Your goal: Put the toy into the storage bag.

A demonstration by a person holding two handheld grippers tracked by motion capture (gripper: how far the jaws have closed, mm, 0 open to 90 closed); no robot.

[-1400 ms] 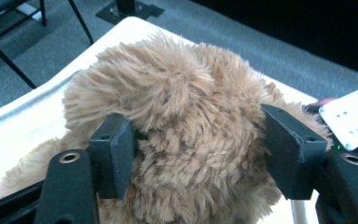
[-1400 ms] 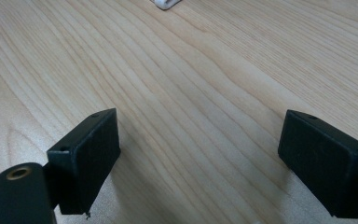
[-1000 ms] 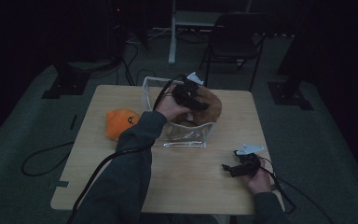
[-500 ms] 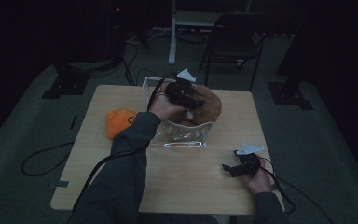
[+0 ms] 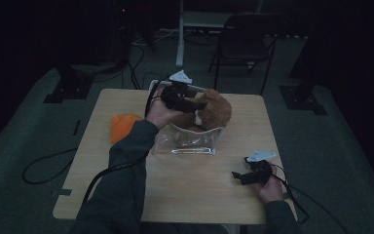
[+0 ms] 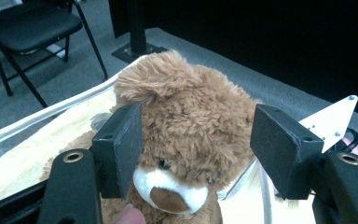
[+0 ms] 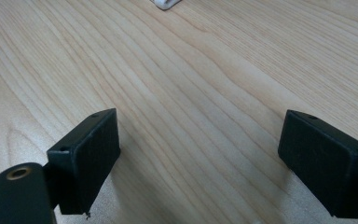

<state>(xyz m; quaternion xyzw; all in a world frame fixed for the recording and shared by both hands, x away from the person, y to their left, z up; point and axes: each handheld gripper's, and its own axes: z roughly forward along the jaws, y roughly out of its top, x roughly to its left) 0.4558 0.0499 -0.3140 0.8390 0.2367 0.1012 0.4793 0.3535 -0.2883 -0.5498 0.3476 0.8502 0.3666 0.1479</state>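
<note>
The wooden counter (image 5: 185, 190) carries a clear plastic bin (image 5: 187, 144) near its far middle. Inside the bin sits a brown teddy bear (image 5: 216, 109), its head rising above the rim. An orange soft toy (image 5: 124, 126) lies on the counter just left of the bin. The left claw (image 5: 195, 105) hovers at the bear's head; in the left gripper view its 2 jaws flank the head (image 6: 191, 135), one pad against the fur, the other apart, so it is released. The right claw (image 5: 238, 176) rests near the counter's right front, jaws spread wide over bare wood, grasping nothing.
</note>
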